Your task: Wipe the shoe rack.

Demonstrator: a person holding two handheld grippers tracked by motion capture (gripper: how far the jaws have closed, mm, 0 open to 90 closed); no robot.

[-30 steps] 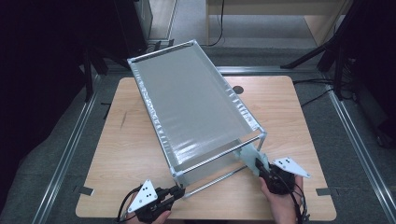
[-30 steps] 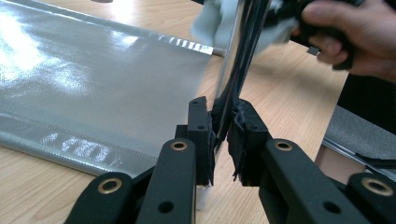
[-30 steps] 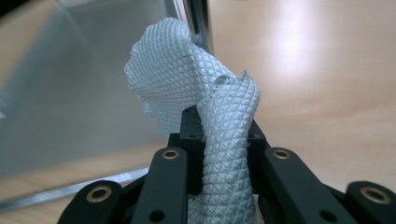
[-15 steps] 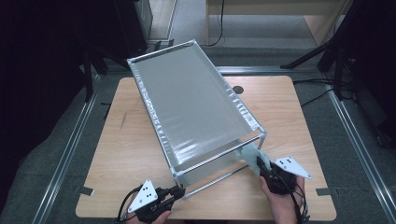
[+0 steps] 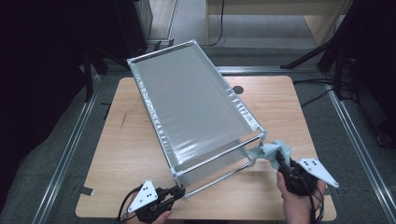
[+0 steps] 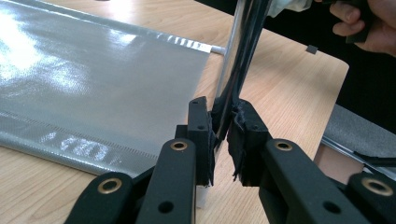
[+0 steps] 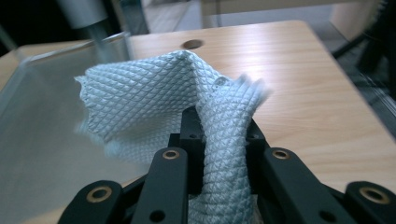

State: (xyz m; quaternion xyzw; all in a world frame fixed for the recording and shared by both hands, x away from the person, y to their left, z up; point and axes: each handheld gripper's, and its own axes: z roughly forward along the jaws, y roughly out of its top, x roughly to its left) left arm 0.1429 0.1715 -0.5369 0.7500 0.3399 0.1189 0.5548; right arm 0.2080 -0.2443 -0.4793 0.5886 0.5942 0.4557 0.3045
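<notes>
The silver rack (image 5: 196, 112), a metal frame with a grey sheet stretched across its top, sits slantwise on the wooden table (image 5: 289, 107), and everything here lines up around it. At the rack's near left corner the left gripper (image 5: 176, 192) is clamped on the upright corner post (image 6: 232, 79); in the left gripper view both black pads pinch that shiny tube, with the grey sheet (image 6: 93, 79) spreading away to the left of it. Over at the rack's near right corner, the right gripper (image 5: 279, 158) is squeezing a pale blue waffle-weave cloth (image 5: 273, 151), and the cloth sits right against that corner of the frame, though whether it actually touches the metal is hard to tell from above. The right gripper view shows it up close: the cloth (image 7: 187, 107) is bunched between the jaws, a thick fold running down through them and a loose flap fanned out towards the rack, whose blurred post (image 7: 86, 16) and sheet lie to the left. The person's hands come in at the table's near edge, one below each of the rack's front corners. Beyond the rack's right rail a small round hole (image 5: 238, 89) shows in the tabletop.
</notes>
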